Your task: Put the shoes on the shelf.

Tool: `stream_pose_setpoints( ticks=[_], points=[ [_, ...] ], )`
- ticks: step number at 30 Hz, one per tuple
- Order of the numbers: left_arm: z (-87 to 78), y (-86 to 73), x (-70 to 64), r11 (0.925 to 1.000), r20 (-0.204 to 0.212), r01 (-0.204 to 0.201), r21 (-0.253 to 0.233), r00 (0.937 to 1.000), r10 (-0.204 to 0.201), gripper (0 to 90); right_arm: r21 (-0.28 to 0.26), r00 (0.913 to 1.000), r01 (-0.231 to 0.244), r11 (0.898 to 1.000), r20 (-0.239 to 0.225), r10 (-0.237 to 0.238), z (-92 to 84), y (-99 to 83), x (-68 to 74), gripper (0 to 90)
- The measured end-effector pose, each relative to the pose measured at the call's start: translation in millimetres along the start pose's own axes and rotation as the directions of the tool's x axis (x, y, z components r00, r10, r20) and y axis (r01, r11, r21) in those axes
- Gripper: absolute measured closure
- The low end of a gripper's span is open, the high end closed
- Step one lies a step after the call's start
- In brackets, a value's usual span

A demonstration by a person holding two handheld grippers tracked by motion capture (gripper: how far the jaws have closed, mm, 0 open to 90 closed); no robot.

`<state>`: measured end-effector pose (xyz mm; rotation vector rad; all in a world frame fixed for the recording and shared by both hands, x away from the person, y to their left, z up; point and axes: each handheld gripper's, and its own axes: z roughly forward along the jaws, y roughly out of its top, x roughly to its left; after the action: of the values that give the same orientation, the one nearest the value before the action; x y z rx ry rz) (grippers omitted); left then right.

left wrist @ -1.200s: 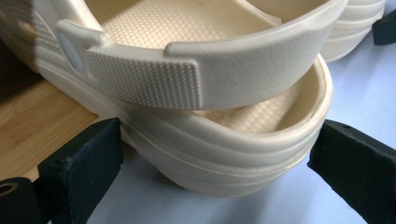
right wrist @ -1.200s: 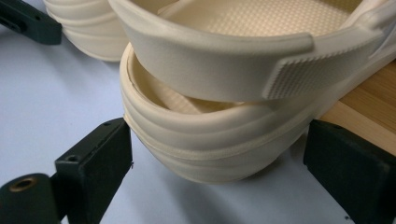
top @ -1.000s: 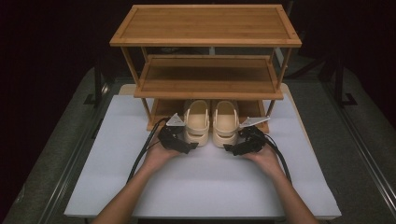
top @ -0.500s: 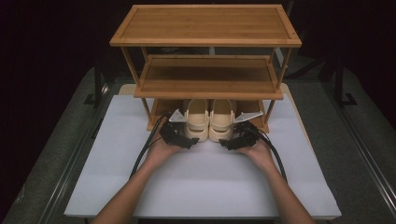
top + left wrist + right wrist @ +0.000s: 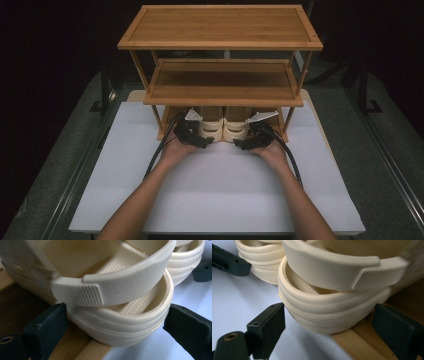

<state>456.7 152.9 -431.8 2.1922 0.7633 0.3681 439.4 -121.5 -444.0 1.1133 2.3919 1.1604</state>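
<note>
1. Left gripper (image 5: 202,142), lower centre of the high view: released. The jaws straddle the heel of the left shoe (image 5: 211,127), one pad at the heel wall and the other clear of it.
2. Right gripper (image 5: 243,145), just right of centre: likewise released, set astride the heel of the right shoe (image 5: 235,128) with a gap on the outer side.
3. Shoes: cream pair, side by side, toes under the shoe rack (image 5: 220,25), heels jutting over its front edge above the white sheet (image 5: 225,190).
4. Risk: with no clamp, a lopsided push likely swings a heel sideways, knocking its neighbour or a rack post.
5. Risk: the sole may catch on the lip of the bottom board (image 5: 362,345) and tip or stall.
6. Risk: the heel strap (image 5: 130,282) stands high and may snag under the middle shelf (image 5: 222,82).
7. Rack contents: top and middle shelves bare; the bottom tier holds both shoes, partly in.
</note>
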Motion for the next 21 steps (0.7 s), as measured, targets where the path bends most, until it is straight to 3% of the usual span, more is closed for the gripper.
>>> stream_pose_setpoints(
  ticks=[2, 9, 12, 17, 21],
  points=[
    [1.3, 0.0, 1.5, 0.9999, -0.015, 0.011, -0.005, 0.9998, -0.012, 4.6, -0.004, 1.0000, -0.003, 1.000, 0.008, 0.003, 2.1, 1.5, -1.4, 11.5],
    [-9.7, -5.2, -0.1, 0.9996, 0.015, 0.027, 0.011, 0.9995, -0.028, 4.9, -0.003, 0.9986, -0.049, 0.999, -0.022, 0.049, -6.4, -5.2, -2.1, 10.6],
    [-20.4, -8.4, -1.0, 0.9998, 0.014, 0.016, 0.010, 0.9998, -0.016, 4.9, 0.009, 0.9988, -0.043, 0.999, -0.022, 0.043, -17.1, -8.2, 0.1, 8.5],
    [-42.9, -15.8, -6.8, 0.9999, 0.004, 0.000, 0.014, 1.0000, 0.000, 5.0, -0.016, 0.9994, -0.031, 0.999, -0.013, 0.031, -40.1, -15.2, 5.2, 6.6],
    [-62.7, -23.2, -11.4, 1.0000, 0.003, 0.003, -0.006, 1.0000, -0.003, 5.0, -0.026, 0.9994, -0.022, 0.999, 0.027, 0.023, -61.0, -22.6, 8.7, 6.5]
  ],
)
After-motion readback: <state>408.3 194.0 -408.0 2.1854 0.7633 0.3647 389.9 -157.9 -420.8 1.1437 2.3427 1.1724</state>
